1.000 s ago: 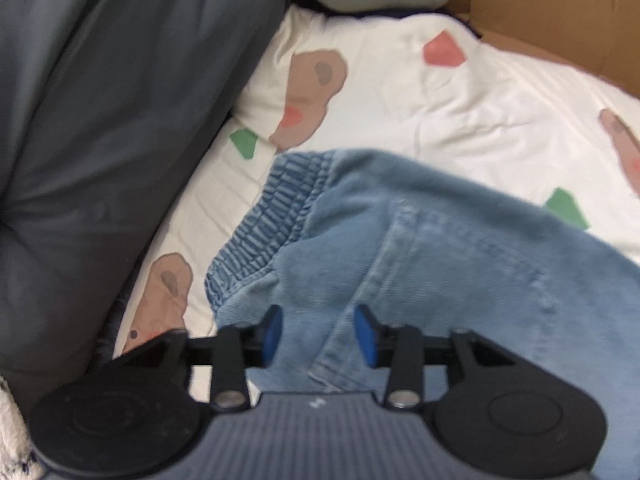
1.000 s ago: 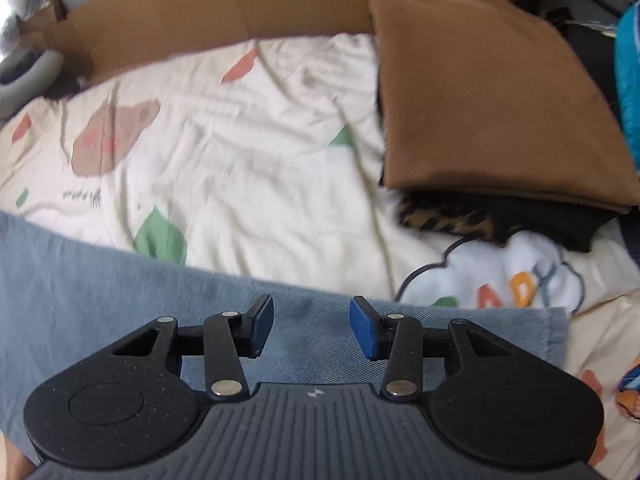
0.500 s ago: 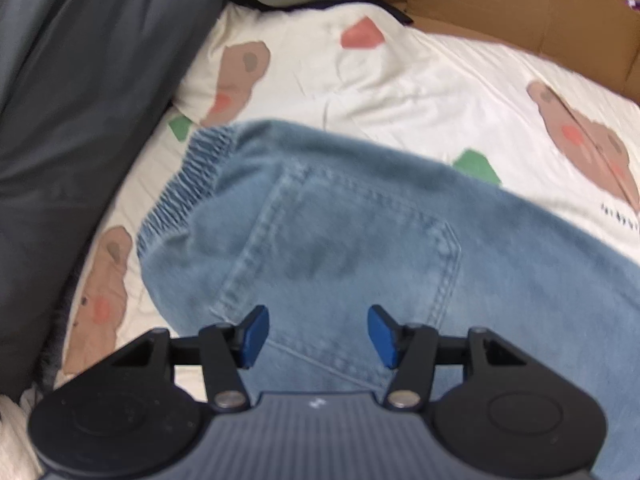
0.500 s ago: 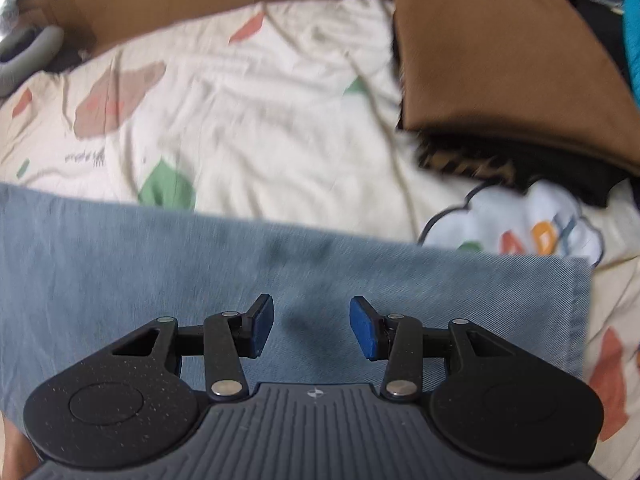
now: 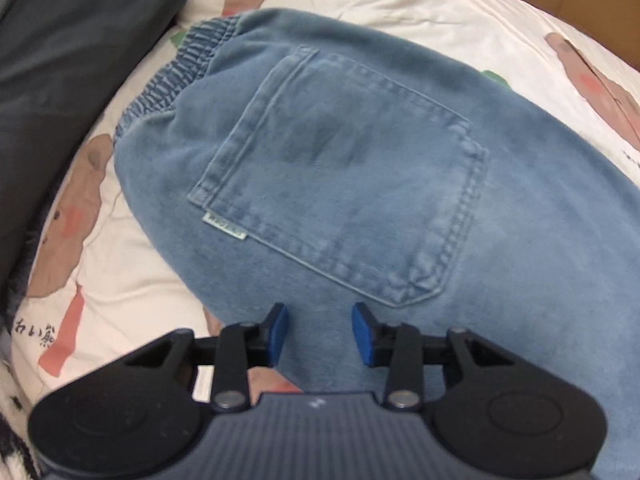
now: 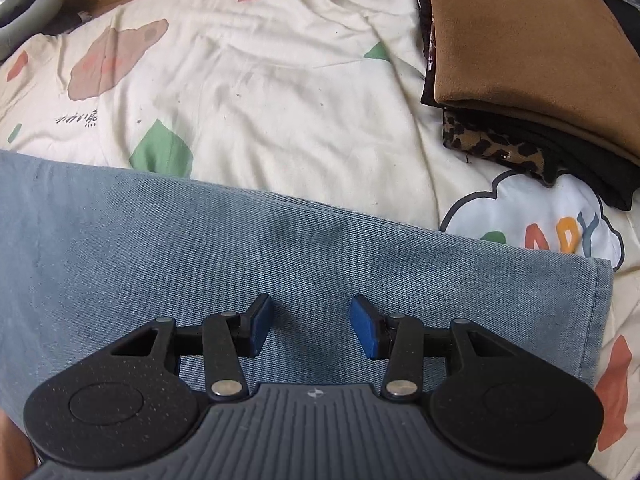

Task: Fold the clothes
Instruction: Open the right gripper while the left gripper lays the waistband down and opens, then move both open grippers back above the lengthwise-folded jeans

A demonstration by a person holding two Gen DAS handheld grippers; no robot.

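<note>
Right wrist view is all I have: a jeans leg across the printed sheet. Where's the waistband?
Observer: In the left wrist view, the jeans' elastic waistband lies bunched near a dark grey cushion.
Operator: Which side faces up?
Observer: The back; a patch pocket shows.
Operator: Is the left gripper holding anything?
Observer: No. The left gripper's jaws are closing over denim, pads not yet pressing.
</note>
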